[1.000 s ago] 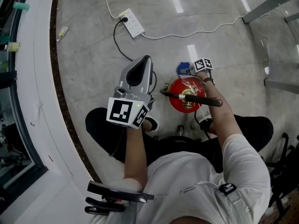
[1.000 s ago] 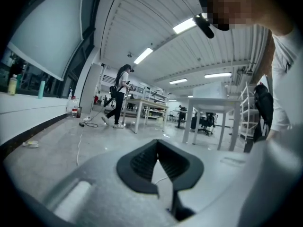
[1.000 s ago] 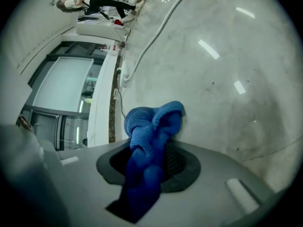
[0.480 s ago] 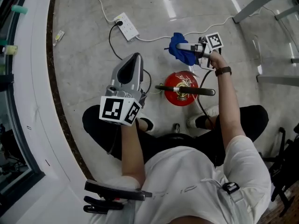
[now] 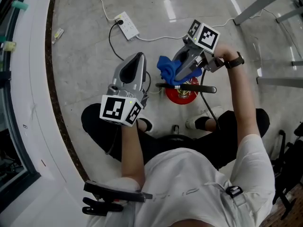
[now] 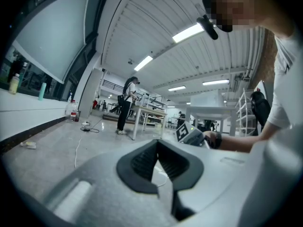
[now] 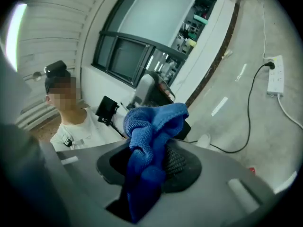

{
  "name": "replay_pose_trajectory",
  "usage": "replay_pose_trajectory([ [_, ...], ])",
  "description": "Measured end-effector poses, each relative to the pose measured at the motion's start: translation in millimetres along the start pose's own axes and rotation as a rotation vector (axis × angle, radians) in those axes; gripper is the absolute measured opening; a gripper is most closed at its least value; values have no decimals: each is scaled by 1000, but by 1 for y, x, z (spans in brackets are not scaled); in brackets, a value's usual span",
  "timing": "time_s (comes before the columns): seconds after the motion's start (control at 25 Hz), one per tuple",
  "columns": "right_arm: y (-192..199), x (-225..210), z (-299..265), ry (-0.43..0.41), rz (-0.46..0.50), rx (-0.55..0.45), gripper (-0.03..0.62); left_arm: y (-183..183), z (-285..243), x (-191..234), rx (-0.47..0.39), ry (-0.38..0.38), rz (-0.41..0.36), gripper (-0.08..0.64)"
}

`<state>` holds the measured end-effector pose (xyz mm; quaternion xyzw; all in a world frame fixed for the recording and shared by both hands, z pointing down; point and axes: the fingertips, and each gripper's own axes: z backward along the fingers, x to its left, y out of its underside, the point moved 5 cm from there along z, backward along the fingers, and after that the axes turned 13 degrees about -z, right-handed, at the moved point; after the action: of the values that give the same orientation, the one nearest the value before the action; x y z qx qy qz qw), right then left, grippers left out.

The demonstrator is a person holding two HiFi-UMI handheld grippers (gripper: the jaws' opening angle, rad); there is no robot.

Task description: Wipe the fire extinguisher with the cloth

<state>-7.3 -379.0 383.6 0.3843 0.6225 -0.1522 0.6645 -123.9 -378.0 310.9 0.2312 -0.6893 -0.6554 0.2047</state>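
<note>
We hold left gripper (image 5: 137, 56) at left, forearm stretched toward far side, jaws together, nothing between. Our right arm reaches farther; right gripper (image 5: 176, 74) angled leftward, jaws clamped on cloth (image 5: 166, 69).

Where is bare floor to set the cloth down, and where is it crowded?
Bare floor lies left of the power strip, up to the dark curved border, and beyond the white cable toward the table legs. Crowded: around the fire extinguisher, with shoes, the left gripper and the right gripper.
</note>
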Motion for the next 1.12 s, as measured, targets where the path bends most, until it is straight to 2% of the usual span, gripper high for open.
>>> replay_pose_trajectory([
  [0.12, -9, -22, 1, 67, -32, 55, 135, -1, 1, 5, -1, -9, -1, 0],
  [0.2, -15, -44, 8, 84, -67, 29, 135, 2, 1, 9, 0, -18, 5, 0],
  [0.28, -15, -80, 12, 84, -164, -15, 135, 7, -1, 13, 5, -24, 16, 0],
  [0.36, -1, -134, 13, 145, -290, 10, 135, 15, -3, 15, 20, -27, 27, 0],
  [0.48, 41, -233, 11, 312, -402, 129, 135, 27, -9, 17, 51, -23, 36, 0],
  [0.52, 57, -265, 10, 349, -436, 139, 135, 32, -11, 19, 62, -23, 40, 0],
  [0.64, 88, -338, 1, 380, -514, 42, 137, 47, -13, 25, 95, -36, 55, 0],
  [0.76, 101, -382, -8, 388, -537, -35, 137, 61, -16, 32, 126, -55, 72, 0],
  [0.88, 112, -414, -11, 454, -500, -10, 137, 74, -15, 37, 148, -72, 87, 0],
  [1.12, 105, -411, -10, 535, -383, 76, 127, 84, -12, 40, 144, -75, 94, 0],
])
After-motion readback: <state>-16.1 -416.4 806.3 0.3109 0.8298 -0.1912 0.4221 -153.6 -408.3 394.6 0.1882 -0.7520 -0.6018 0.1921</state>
